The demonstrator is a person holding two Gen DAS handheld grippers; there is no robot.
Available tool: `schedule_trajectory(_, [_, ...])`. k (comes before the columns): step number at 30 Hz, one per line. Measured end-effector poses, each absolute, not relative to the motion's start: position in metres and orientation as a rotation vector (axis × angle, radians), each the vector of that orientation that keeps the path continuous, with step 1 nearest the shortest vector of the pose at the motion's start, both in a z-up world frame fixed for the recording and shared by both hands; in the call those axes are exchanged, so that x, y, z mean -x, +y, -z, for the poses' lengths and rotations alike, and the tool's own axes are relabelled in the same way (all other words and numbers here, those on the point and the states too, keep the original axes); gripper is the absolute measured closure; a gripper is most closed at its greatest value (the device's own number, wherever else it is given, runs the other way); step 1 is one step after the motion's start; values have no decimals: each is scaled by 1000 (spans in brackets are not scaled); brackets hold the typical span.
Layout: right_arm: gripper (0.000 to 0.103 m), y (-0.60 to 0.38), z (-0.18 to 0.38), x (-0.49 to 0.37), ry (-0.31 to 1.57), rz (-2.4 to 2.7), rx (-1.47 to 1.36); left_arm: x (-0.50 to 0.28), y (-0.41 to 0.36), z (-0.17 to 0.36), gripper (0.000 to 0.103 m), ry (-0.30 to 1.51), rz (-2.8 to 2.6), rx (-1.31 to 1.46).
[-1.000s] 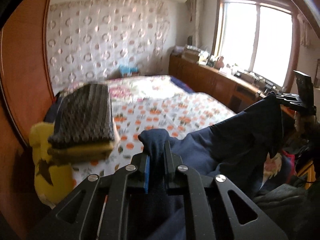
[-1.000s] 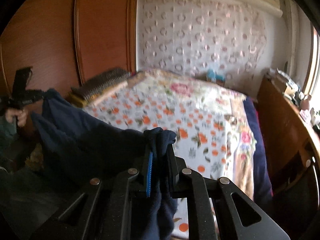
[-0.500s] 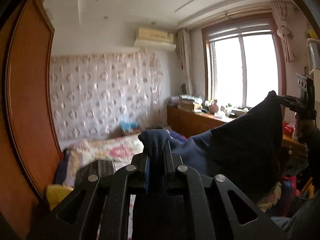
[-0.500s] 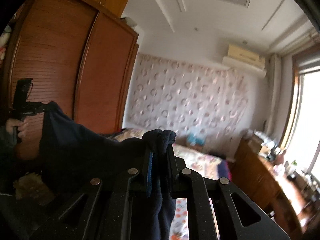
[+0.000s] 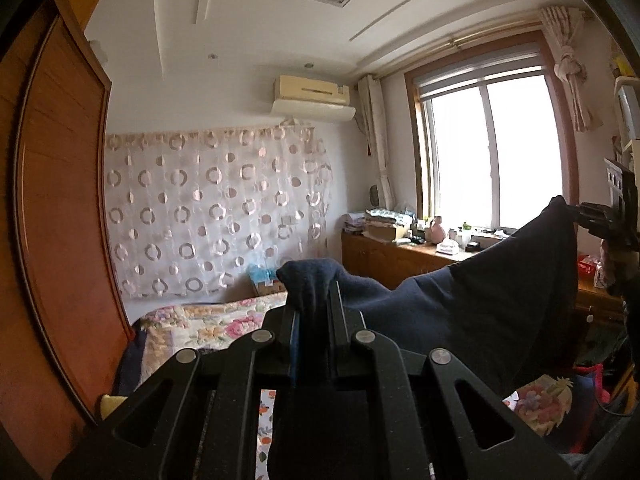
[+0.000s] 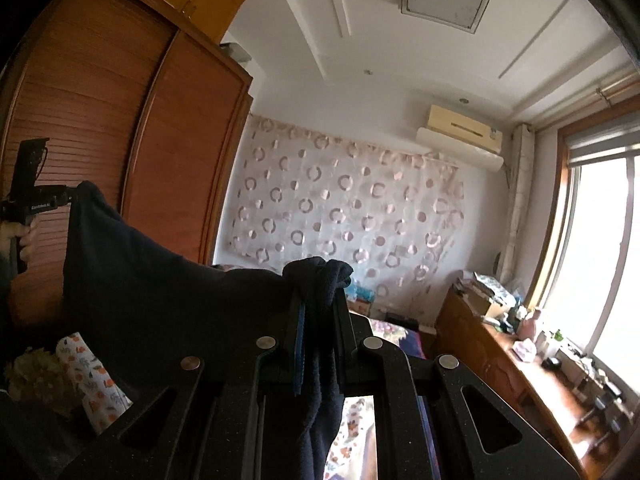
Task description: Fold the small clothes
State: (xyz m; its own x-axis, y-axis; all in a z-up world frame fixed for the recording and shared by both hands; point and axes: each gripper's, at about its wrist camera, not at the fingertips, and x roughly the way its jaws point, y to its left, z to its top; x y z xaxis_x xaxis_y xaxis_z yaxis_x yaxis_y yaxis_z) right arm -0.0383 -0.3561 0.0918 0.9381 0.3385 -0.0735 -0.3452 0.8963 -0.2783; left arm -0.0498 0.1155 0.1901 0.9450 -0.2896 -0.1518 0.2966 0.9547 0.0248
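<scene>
the navy garment [image 5: 480, 300] hangs in the air above the bed [image 5: 208, 324], stretched between the two tools, none of it visibly resting on the floral cover. the left gripper [image 5: 314, 312] has its fingers [image 5: 342, 320] drawn narrow and pinched on one bunched corner of the cloth, which pokes up past the tips. the right gripper [image 6: 320, 312] does the same with the other corner, its fingers [image 6: 298, 328] close together with a wad of dark fabric between them and more trailing down below. in the left wrist view the right tool shows at the far edge of the cloth, over toward the window side of the bed; in the right wrist view the left tool and the person's hand [image 6: 20, 236] show over toward the wardrobe [image 6: 120, 120] side of the bed.

the step in hand looks like the lift and spread: the piece is held up by its top edge so it hangs open before any fold is made. the next move probably calls for lowering it flat onto the bed with both corners kept taut and level, so the cloth lands smooth and not bunched, and only then releasing to start the first fold.
</scene>
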Motion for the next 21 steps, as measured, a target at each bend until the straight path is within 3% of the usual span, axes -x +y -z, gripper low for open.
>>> schedule_trajectory(10, [91, -337, -91, -31, 180, -330, 293, -39, 93, -130, 92, 296, 238, -71])
schedule_trajectory(21, [91, -315, -52, -187, 446, -296, 243, -156, 73, -37, 92, 487, 197, -111])
